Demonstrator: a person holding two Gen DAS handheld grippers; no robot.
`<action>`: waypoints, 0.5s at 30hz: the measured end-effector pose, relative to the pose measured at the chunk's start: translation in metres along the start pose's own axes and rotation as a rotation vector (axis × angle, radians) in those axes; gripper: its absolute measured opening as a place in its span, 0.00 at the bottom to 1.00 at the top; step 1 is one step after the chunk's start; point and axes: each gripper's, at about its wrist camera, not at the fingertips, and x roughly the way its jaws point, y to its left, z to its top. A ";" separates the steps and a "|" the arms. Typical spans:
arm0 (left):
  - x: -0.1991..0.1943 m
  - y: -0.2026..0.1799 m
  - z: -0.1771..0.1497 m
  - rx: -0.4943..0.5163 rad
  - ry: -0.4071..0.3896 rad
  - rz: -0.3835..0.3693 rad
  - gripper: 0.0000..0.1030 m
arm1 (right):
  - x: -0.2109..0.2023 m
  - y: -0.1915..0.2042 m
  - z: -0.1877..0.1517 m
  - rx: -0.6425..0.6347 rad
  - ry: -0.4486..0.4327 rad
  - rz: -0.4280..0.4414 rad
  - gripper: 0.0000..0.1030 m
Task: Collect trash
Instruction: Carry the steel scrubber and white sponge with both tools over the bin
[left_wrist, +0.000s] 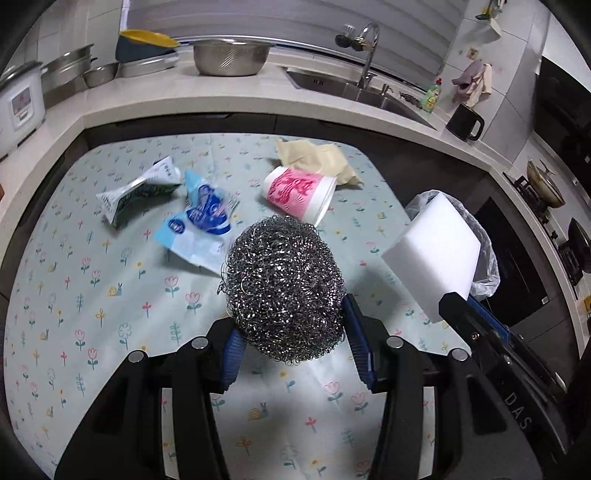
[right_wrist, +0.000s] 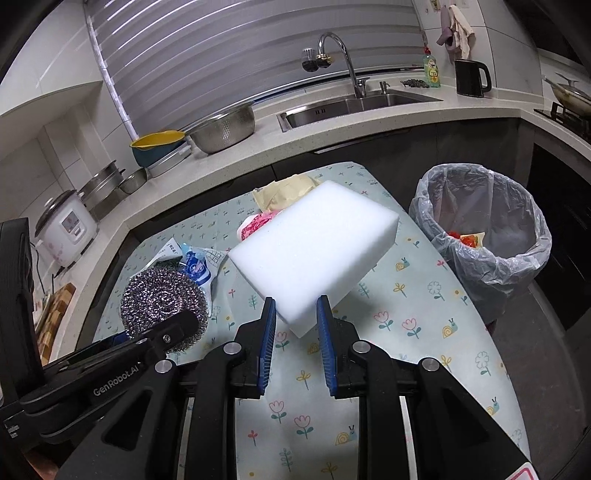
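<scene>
Right wrist view: the floral tablecloth (right_wrist: 406, 295) fills the middle, laid over a table pushed against the kitchen counter (right_wrist: 229, 155), and the litter is spread across its far half. Off the table's right edge stands the lined trash bin (right_wrist: 484, 236), its bag folded over the rim and a few red and yellow scraps already at the bottom; it sits close enough that things can be carried straight over the edge.

The white sponge block (right_wrist: 314, 254) is clamped at its near corner by the right gripper (right_wrist: 295, 325), so most of the block juts forward, clear of the cloth. The steel wool scourer (left_wrist: 284, 284) is squeezed between the blue pads of the left gripper (left_wrist: 291, 343), held at its lower half and likewise off the table.

Trash not yet collected lies beyond them: a crumpled tan paper bag (left_wrist: 317, 158), a tipped pink-and-white paper cup (left_wrist: 299, 195) just in front of it, a blue-and-white wrapper (left_wrist: 203, 229) and a green-and-white pouch (left_wrist: 140, 192). Both loads look ready for the bin, I judge.
</scene>
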 end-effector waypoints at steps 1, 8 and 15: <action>-0.002 -0.004 0.002 0.008 -0.006 -0.005 0.46 | -0.002 -0.002 0.002 0.002 -0.006 -0.003 0.21; -0.006 -0.040 0.012 0.058 -0.033 -0.043 0.46 | -0.020 -0.027 0.012 0.024 -0.050 -0.032 0.21; 0.000 -0.085 0.023 0.125 -0.041 -0.093 0.46 | -0.036 -0.058 0.024 0.049 -0.101 -0.083 0.21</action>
